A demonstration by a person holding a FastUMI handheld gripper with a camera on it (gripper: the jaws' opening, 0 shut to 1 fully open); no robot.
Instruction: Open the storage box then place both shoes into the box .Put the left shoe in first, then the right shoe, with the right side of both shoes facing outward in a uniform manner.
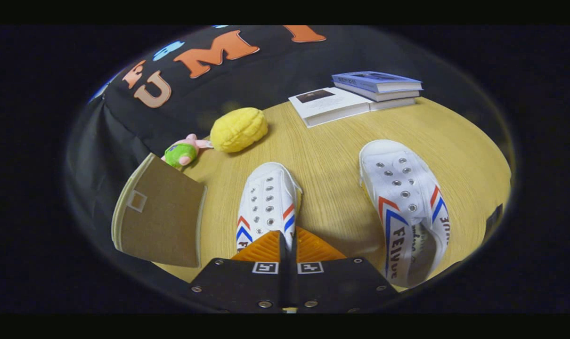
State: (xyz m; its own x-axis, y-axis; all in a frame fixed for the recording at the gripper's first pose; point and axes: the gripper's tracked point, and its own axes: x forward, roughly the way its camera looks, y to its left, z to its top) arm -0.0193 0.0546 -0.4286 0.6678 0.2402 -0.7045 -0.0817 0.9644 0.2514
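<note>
Two white canvas shoes with red and blue chevrons lie on the wooden table (pixel 332 155), toes pointing away from me. My gripper (pixel 288 234) is shut on the near side wall of the shoe on the left (pixel 266 200); a thin strip of its canvas runs down between the two pads. The other shoe (pixel 405 202) lies apart, beyond and to the right of the fingers, its opening toward me. The brown storage box (pixel 160 223) stands left of the held shoe, showing a flat brown panel with a pale edge. Whether it is open I cannot tell.
A yellow plush toy (pixel 239 129) and a small green and pink plush (pixel 182 153) lie beyond the box near the table's far edge. A stack of books (pixel 377 84) and an open book (pixel 329 106) sit at the far right.
</note>
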